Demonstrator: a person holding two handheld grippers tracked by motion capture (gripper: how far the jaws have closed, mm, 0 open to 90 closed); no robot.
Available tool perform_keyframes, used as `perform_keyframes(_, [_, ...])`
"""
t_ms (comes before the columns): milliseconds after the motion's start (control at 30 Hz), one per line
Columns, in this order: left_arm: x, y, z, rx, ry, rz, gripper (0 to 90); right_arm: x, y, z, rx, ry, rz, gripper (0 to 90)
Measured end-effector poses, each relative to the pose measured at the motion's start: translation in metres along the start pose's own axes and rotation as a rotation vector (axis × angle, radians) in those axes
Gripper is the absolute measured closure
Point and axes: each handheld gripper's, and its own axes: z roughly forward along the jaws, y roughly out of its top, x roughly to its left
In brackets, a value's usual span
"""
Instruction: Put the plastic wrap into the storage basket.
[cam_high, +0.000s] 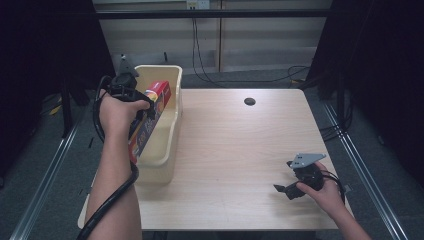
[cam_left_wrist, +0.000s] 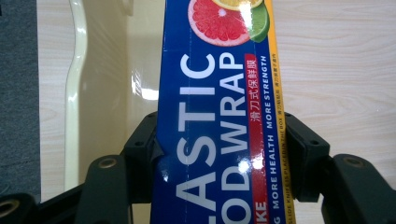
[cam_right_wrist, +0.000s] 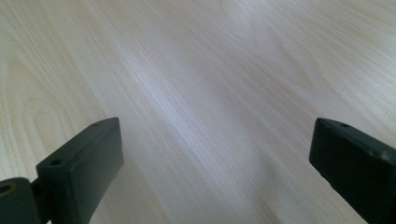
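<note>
A long blue and red box of plastic food wrap is held slanted over the cream plastic bin at the table's left. My left gripper is shut on it. In the left gripper view both black jaws press the sides of the plastic wrap box, with the bin's rim beneath at the left. My right gripper rests low over the bare wood at the front right. In the right gripper view the right gripper is open, its jaws wide apart with nothing between them.
The light wooden table has a round cable hole near its far edge. Cables hang behind the table against the wall. Dark curtains stand at both sides, and metal rails run along the floor.
</note>
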Motion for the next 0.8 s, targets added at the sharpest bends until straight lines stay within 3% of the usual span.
perform_keyframes(233, [0.003,-0.001,0.004,0.011,0.006,0.007,40.4,0.0,0.0,0.0,0.0,0.0,0.004,2.9])
perform_keyframes(800, [0.003,-0.004,0.018,0.026,0.003,-0.03,40.3,0.001,0.0,0.002,0.002,0.01,-0.002,2.9])
